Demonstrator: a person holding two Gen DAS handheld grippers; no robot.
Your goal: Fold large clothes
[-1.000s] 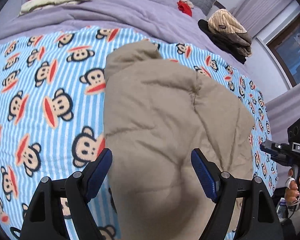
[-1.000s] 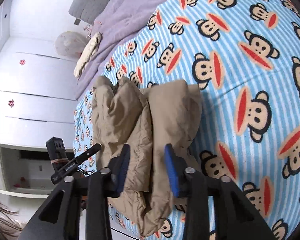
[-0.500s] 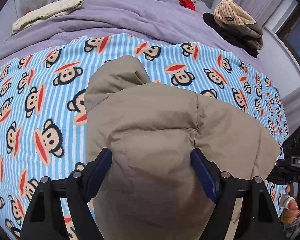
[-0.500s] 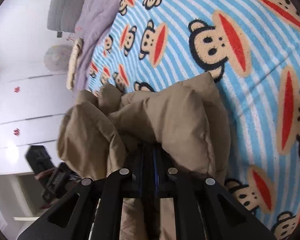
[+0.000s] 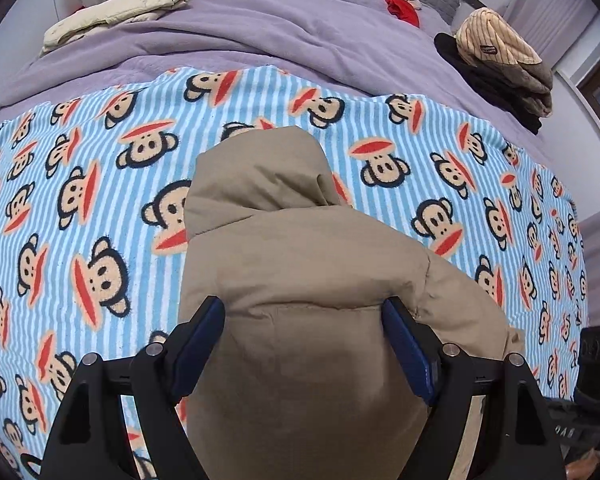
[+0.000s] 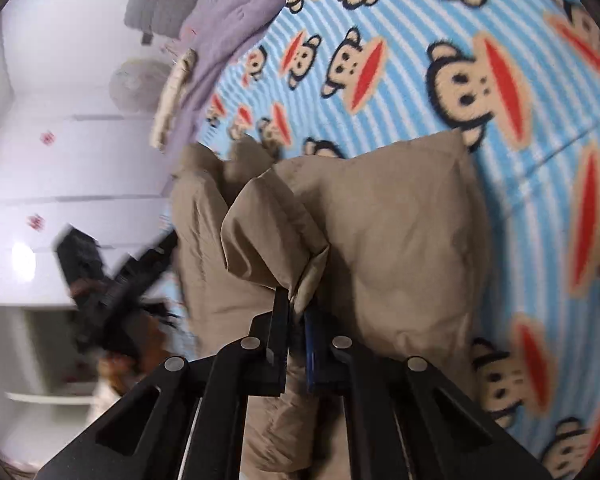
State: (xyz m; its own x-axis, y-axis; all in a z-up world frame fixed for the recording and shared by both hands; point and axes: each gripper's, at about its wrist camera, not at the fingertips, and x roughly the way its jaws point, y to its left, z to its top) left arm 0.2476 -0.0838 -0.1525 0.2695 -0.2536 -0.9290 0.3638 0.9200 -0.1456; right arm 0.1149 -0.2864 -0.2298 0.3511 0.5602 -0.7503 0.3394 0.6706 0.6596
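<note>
Clearly the tan puffer jacket (image 5: 300, 280) is a soft, lofty thing — light for its bulk, quilted and springy, with a smooth shell that is likely to slide on itself and puff back open once let go. It lies bunched on the monkey-print blanket (image 5: 80, 208) at the foot of the bed (image 5: 260, 40), its hood end pointing toward 12 o'clock in the left wrist view. The best hold, I judge, is a hem or seam edge where the layers pinch thin, not the fat middle of a baffle. The right claw (image 6: 298, 320) does just that: its jaws are closed tight on a gathered fold of the jacket, the fabric ballooning above the pinch at about 12 o'clock. The left claw (image 5: 304, 344) stands wide, jaws apart, straddling a padded hump of the jacket with the fabric touching or nearly touching both pads but not squeezed. Against the frame a second ago, the right claw has gone from part-open around the fabric to fully clamped, and the jacket has risen and crowded toward both cameras — the left claw has kept its spread while the jacket filled the gap between its jaws.
</note>
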